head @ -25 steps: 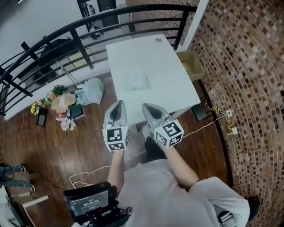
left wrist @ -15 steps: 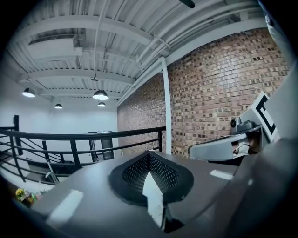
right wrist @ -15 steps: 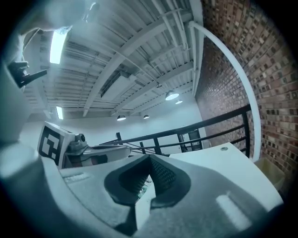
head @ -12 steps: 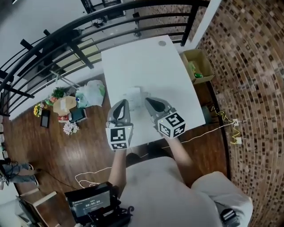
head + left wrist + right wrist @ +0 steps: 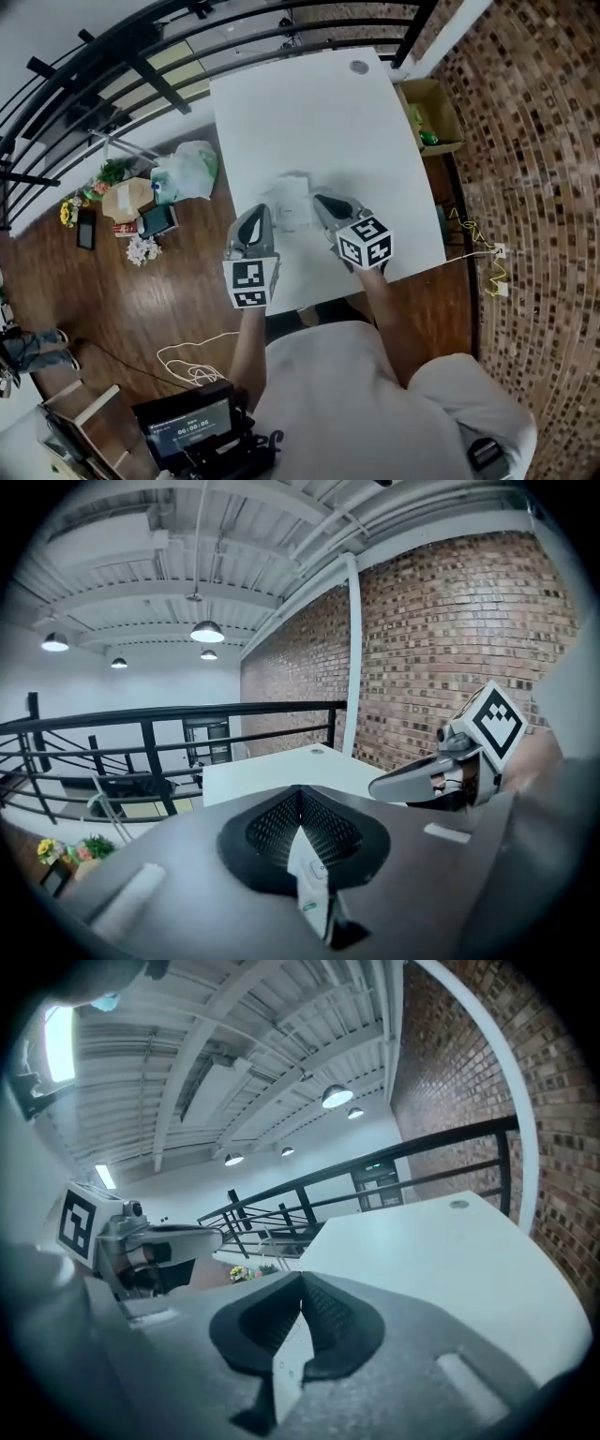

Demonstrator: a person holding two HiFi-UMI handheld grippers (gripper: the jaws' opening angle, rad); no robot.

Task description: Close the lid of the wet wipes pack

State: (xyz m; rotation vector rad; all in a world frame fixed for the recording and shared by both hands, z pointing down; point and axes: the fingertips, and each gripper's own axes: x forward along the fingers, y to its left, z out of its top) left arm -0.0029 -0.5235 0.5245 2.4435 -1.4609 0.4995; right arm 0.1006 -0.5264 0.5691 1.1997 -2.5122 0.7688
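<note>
The wet wipes pack is glimpsed on the tabletop, between the left tool and right tool, both pressed together. Its long axis and lid are blurred.

The wet wipes pack is a pale, whitish, flat packet; it lies on the white counter, between the left gripper and the right gripper, close by their tips; its lid's state cannot be made out.
</note>
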